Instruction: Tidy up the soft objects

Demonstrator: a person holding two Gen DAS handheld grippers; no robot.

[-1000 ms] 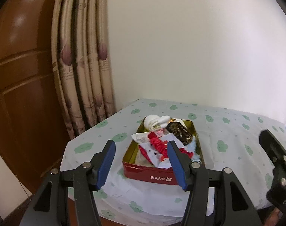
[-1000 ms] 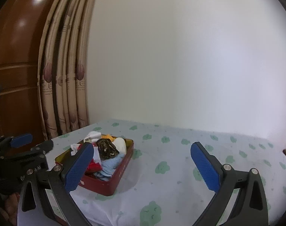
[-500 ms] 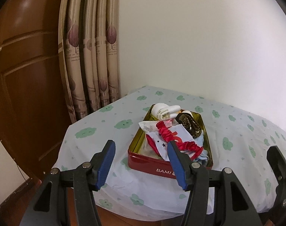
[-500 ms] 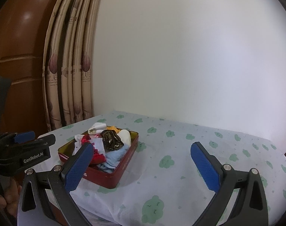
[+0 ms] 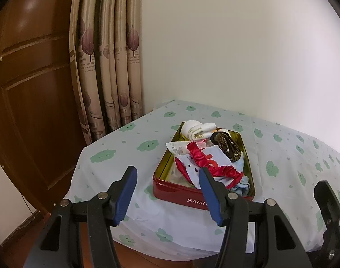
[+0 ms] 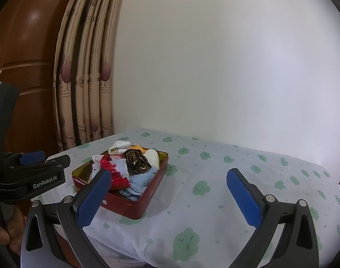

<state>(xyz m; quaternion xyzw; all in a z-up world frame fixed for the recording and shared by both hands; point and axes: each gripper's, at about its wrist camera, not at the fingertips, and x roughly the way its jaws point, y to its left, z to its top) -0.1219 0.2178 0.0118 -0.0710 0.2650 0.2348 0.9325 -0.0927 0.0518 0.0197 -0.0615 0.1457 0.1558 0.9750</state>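
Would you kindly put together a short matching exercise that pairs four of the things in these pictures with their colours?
Things:
1. tin
2. scrunchie
3. towel
4. rolled sock

Colours:
A. light blue
B. white with gold lettering
C. shiny red fabric
D. red outside, gold inside

Pairs: 1-D, 2-C, 3-A, 4-B
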